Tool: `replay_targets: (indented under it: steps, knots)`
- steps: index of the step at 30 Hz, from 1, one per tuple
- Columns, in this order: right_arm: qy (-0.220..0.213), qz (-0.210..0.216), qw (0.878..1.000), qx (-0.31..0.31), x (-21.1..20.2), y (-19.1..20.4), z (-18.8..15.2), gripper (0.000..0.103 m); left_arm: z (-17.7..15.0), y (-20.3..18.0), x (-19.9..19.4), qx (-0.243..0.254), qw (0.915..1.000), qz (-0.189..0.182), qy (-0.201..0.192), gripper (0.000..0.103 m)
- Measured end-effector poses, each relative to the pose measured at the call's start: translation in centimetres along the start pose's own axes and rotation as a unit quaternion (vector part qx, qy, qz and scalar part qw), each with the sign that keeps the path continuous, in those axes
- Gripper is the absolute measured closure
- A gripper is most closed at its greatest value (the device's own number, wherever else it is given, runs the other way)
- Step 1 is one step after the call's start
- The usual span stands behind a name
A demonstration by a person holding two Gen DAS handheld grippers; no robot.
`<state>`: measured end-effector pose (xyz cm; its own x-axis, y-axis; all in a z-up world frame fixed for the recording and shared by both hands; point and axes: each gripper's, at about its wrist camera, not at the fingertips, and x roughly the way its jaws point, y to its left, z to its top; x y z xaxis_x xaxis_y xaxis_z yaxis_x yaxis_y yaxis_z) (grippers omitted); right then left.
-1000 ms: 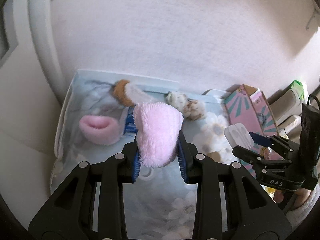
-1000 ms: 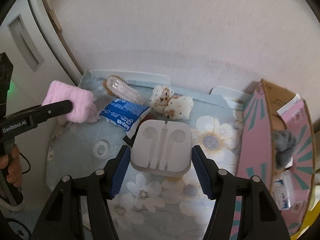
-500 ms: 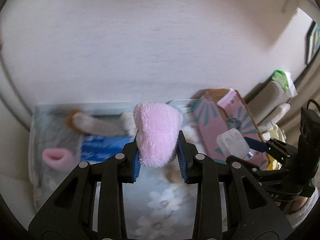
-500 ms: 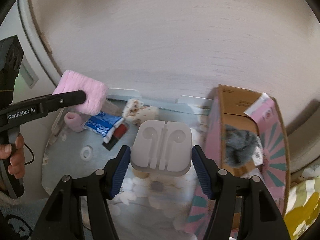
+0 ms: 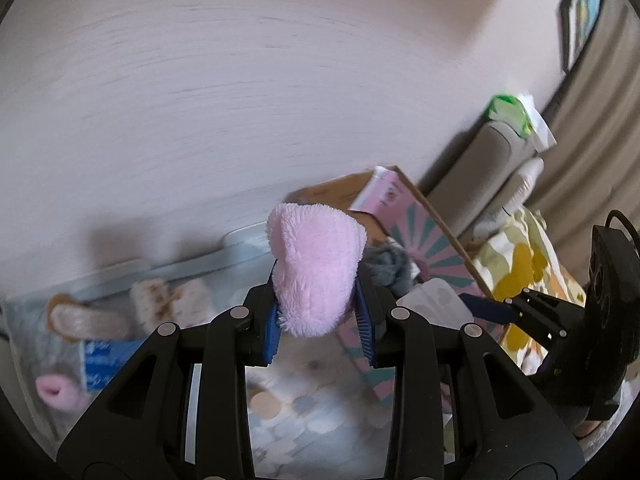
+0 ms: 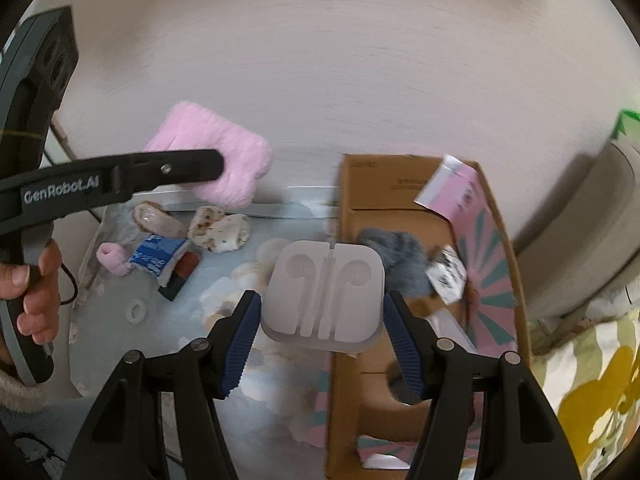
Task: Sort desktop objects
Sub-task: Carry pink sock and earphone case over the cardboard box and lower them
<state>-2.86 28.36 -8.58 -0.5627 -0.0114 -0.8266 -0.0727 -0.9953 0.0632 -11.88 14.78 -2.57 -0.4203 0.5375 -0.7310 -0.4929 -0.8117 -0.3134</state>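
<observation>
Here the left gripper (image 5: 320,330) pinches a fluffy pink cloth (image 5: 316,272) between its blue pads, jaws narrow, angled downward above the flowered mat (image 5: 304,408). The right gripper (image 6: 322,330) clamps a white earphone holder (image 6: 324,294) at middling width, tilted steeply down, just beside the open cardboard box (image 6: 404,196) with a grey fuzzy item (image 6: 394,258) inside. A hand (image 6: 34,288) wraps the left tool's handle at the frame edge. On the mat lie a small pink roll (image 6: 112,258), a blue packet (image 6: 158,254) and speckled plush pieces (image 6: 220,230).
</observation>
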Motion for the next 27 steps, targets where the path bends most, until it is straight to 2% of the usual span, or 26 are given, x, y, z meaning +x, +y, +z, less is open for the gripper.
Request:
replay_targets:
  steps: [12,20,27]
  knots:
    - [0.015,-0.030,0.998,0.047,-0.1,-5.0,-2.4,0.044,1.7,-6.3,6.0,0.049,0.9977,-0.030,0.036,0.075]
    - [0.036,-0.025,0.997,0.062,1.1,-7.2,-3.9,0.044,2.0,-9.5,10.6,0.061,0.9952,-0.044,0.062,0.075]
    - [0.039,-0.013,0.997,0.069,2.0,-8.1,-4.3,0.044,1.9,-11.0,13.7,0.057,0.9945,-0.036,0.080,0.075]
